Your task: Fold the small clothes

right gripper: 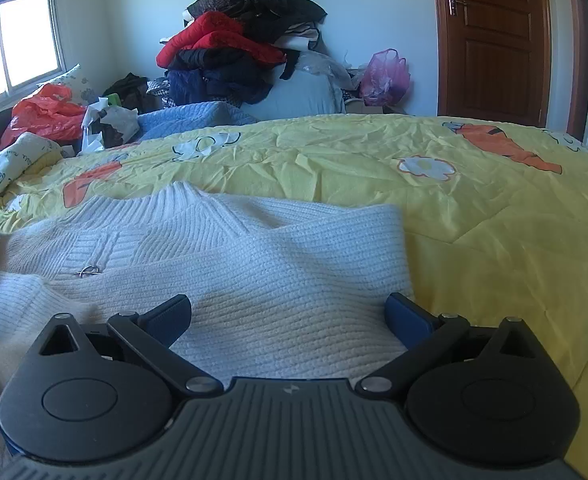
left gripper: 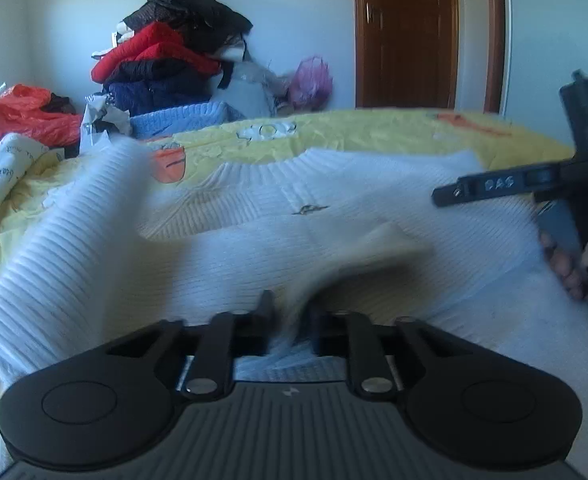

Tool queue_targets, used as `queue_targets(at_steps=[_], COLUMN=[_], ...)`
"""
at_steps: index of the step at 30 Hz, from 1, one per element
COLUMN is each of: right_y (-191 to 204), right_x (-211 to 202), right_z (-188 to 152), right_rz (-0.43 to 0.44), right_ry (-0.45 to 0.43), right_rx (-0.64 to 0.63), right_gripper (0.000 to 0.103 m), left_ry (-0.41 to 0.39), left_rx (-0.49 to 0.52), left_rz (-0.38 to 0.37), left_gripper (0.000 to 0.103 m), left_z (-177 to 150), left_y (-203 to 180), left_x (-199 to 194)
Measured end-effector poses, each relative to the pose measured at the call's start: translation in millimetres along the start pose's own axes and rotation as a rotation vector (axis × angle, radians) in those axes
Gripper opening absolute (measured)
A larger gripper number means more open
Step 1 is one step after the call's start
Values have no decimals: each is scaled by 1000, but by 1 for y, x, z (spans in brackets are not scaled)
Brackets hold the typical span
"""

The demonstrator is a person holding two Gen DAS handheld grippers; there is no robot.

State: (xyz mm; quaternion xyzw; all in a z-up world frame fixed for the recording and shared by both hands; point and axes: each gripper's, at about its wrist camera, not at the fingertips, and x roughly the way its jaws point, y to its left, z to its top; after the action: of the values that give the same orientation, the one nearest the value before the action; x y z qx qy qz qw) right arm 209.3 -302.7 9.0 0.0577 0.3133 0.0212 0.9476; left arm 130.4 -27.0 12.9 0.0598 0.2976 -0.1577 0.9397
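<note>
**Tongs at the white sweater: left sleeve fold in hand**

Left tongs [left gripper: 289, 312] are seen with their jaws close together and white knit bunched between them; motion blur hides whether the pads press on it, so a firm hold cannot be told. Right tongs [right gripper: 287, 318] are spread wide, nothing between them, hovering low over the garment's right part.

A white knitted sweater [right gripper: 229, 256] is laid face up on the bed [right gripper: 474, 208], on a yellow quilt printed with carrots and flowers, its ribbed collar pointing towards the far wall. A small metal pin [right gripper: 87, 271] is fixed to the chest. The right side appears already turned in, a straight edge running down it. The left sleeve [left gripper: 73, 224] is raised and stretched across the left of the left wrist view.

The step in hand is judged to be the folding of the left sleeve across the body. Next, the sleeve would need to be laid flat over the chest and let go.
</note>
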Motion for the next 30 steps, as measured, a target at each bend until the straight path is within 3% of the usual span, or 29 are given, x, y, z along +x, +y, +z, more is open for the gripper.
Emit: queue_targets(at_steps=[1, 2, 3, 5, 8, 10, 13, 15, 16, 17, 19, 22, 23, 26, 30], right_y=[0, -1, -2, -3, 3, 8, 17, 29, 36, 43, 55, 65, 69, 85, 99], right_x=[0, 0, 0, -1, -2, -11, -35, -29, -20, -10, 4, 4, 4, 7, 4], right_z=[0, 0, 0, 0, 3, 11, 23, 29, 29, 27, 21, 22, 23, 22, 16], right_rz=[2, 6, 10, 14, 2, 4, 219, 397, 440, 455, 418, 434, 448, 457, 435], right_ry=[0, -1, -3, -7, 22, 46, 61, 197, 280, 352, 411, 395, 395, 412, 355], right_rx=[1, 4, 9, 13, -16, 12, 159, 246, 278, 291, 284, 309, 310, 268, 182], right_gripper=[101, 101, 101, 101, 102, 94, 94, 91, 86, 79, 77, 76, 70, 66, 64], left_ry=[-27, -74, -96, -141, -153, -163, -164, -163, -165, -167, -169, -172, -172, -174, -177], left_rx=[-65, -118, -155, -195, -294, -309, -309, -310, -313, -317, -324, -330, -330, -340, -351], left_rz=[-41, -91, -139, -136, -163, -179, -180, -182, -184, -187, -191, -193, -193, -198, -200], left_gripper=[47, 70, 81, 96, 96, 96, 97, 97, 97, 97, 97, 97, 97, 97, 97], left_z=[-7, -17, -23, -27, -29, -28, -26, -26, -26, -26, -26, -27, -27, -28, -28], left_y=[9, 14, 18, 25, 41, 35, 36, 35, 35, 37, 37, 38, 39, 41, 42], left_x=[-2, -6, -12, -20, -18, -20, -17, -18, -19, -19, -18, -18, -18, -18, -18])
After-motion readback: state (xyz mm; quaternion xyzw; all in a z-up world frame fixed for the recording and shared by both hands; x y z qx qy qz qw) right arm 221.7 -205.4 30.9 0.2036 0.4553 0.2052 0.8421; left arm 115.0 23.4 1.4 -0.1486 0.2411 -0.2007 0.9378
